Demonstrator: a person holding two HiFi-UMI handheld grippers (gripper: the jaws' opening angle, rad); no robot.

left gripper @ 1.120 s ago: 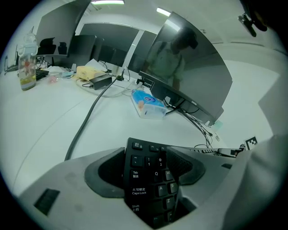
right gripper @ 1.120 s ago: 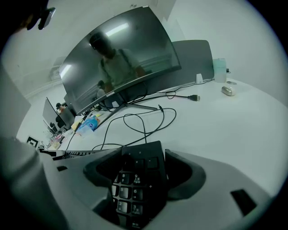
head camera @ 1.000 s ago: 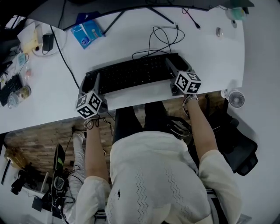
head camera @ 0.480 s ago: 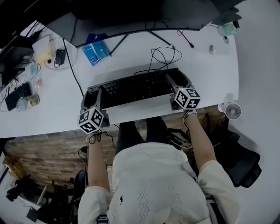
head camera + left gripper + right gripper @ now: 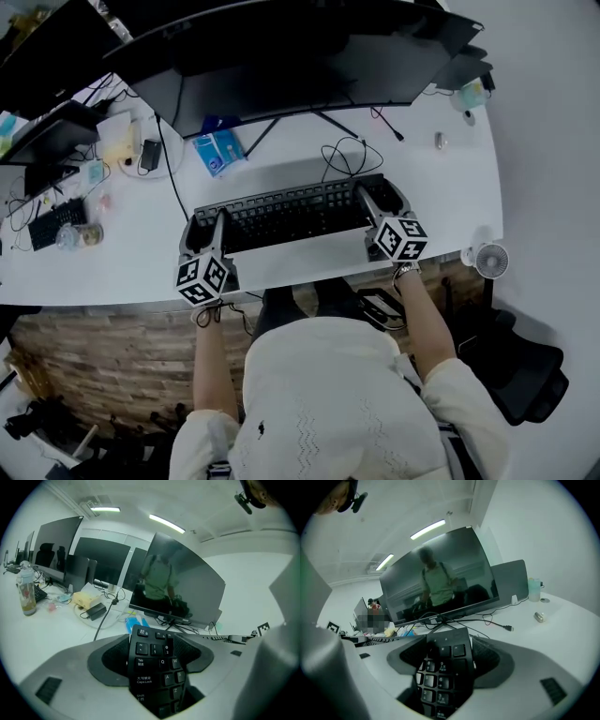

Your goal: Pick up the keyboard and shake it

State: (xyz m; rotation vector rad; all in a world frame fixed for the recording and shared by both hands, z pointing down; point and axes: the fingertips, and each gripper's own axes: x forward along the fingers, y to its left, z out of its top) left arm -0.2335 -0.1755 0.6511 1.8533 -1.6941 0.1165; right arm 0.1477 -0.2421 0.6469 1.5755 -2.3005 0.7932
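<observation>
A black keyboard [image 5: 291,214] lies lengthwise across the front of the white desk [image 5: 441,202], gripped at both ends. My left gripper [image 5: 212,236] is shut on its left end; the left gripper view shows the Tab and Caps Lock keys of the keyboard [image 5: 157,670] between the jaws of that gripper [image 5: 154,649]. My right gripper [image 5: 379,202] is shut on the right end, and the number pad of the keyboard [image 5: 443,672] fills the gap of that gripper [image 5: 447,658]. Whether the keyboard is off the desk I cannot tell.
A wide dark monitor [image 5: 300,56] stands behind the keyboard, with a looped black cable [image 5: 347,155] and a blue packet [image 5: 217,150] under it. A second small keyboard [image 5: 52,220] and a bottle [image 5: 75,234] sit at the left, a small fan [image 5: 489,260] off the right edge.
The head view has tilted up, so the desk and keyboard sit lower in the picture and the monitor shows. Both grippers stay shut on the keyboard's ends.
</observation>
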